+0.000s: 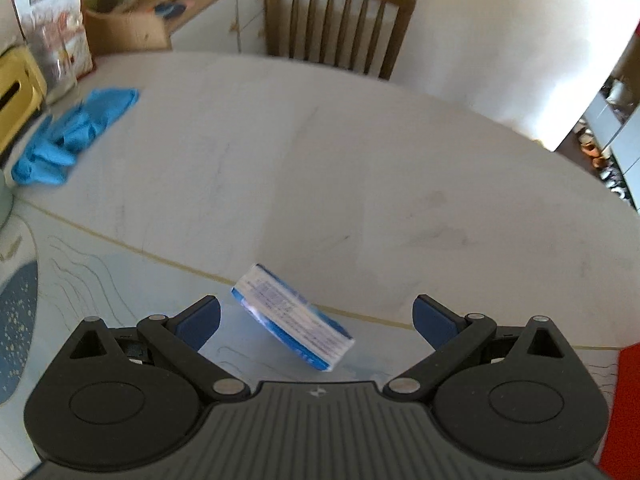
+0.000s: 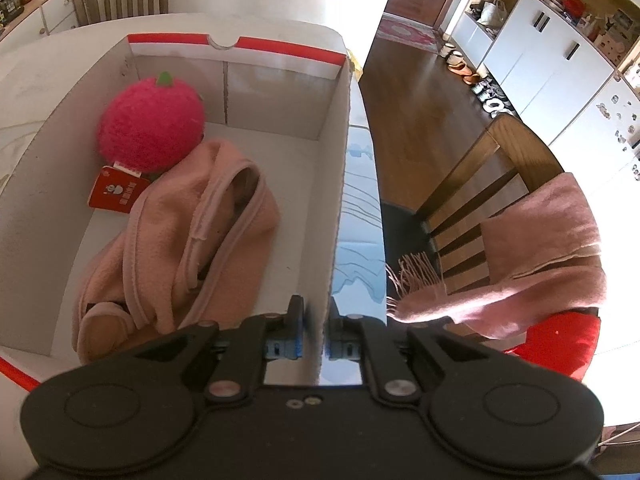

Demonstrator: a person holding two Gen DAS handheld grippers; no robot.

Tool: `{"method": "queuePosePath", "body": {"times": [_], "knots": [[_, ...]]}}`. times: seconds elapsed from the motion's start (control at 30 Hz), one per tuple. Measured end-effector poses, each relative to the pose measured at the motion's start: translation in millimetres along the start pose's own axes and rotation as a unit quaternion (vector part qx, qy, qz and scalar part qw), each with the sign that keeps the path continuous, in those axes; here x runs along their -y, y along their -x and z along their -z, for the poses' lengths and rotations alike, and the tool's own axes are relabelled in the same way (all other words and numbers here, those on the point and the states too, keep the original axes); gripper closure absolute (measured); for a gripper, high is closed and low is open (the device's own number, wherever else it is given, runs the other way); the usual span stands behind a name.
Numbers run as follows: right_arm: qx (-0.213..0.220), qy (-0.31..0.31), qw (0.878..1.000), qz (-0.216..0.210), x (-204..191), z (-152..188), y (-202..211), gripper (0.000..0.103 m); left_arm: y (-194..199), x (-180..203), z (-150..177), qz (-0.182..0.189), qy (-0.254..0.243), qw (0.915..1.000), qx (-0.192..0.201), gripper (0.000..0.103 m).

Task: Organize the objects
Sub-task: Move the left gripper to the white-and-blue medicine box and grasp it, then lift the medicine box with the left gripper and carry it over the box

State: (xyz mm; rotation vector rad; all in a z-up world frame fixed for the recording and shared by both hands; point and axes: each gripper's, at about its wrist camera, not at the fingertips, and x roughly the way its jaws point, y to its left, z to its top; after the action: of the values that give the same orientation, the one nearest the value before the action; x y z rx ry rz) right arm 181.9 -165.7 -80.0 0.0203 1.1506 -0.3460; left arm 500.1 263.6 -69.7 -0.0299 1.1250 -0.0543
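Observation:
In the left wrist view a small blue and white box (image 1: 294, 322) lies on the table between the spread fingers of my left gripper (image 1: 316, 320), which is open and not touching it. Blue gloves (image 1: 72, 134) lie at the far left. In the right wrist view my right gripper (image 2: 318, 330) is shut on the right wall (image 2: 338, 184) of a white cardboard box with red trim. Inside the box lie a pink cloth (image 2: 188, 232), a red plush strawberry (image 2: 150, 124) and a small red card (image 2: 116, 194).
A yellow box (image 1: 16, 96) and a snack bag (image 1: 56, 24) stand at the table's far left. A wooden chair (image 1: 340, 20) stands behind the table. Another chair (image 2: 472, 200) with a pink scarf (image 2: 548, 252) stands right of the cardboard box. A red edge (image 1: 628, 400) shows at right.

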Motion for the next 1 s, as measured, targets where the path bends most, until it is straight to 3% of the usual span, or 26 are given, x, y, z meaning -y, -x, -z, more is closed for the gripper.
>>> {"method": "queuePosePath", "body": {"times": [0.13,0.3,0.43,0.57,0.8,1.0], "knots": [[-0.002,0.0,1.0,0.006,-1.5,-0.1,-0.1,0.093,-18.5,-3.4,1.1,-0.01,0.005,0.9997,-0.02,0.0],[-0.005,-0.001,1.0,0.009,-2.3,-0.8,0.5,0.093,-29.1,-6.0,4.4,-0.02,0.014,0.9996,-0.017,0.004],[-0.006,0.002,1.0,0.012,-3.7,-0.7,-0.2,0.093,-37.9,-11.3,1.5,-0.014,0.026,0.9993,-0.025,0.03],[-0.006,0.003,1.0,0.011,-4.1,-0.4,-0.6,0.093,-37.1,-11.8,5.7,-0.012,0.032,0.9991,-0.024,0.042],[-0.005,0.006,1.0,0.011,-3.9,0.2,-0.9,0.093,-31.6,-13.4,12.0,-0.006,0.027,0.9993,-0.027,0.071],[-0.005,0.009,1.0,0.011,-4.2,0.1,-0.8,0.093,-19.7,-11.4,18.7,-0.003,0.008,0.9997,-0.021,0.074]]}}
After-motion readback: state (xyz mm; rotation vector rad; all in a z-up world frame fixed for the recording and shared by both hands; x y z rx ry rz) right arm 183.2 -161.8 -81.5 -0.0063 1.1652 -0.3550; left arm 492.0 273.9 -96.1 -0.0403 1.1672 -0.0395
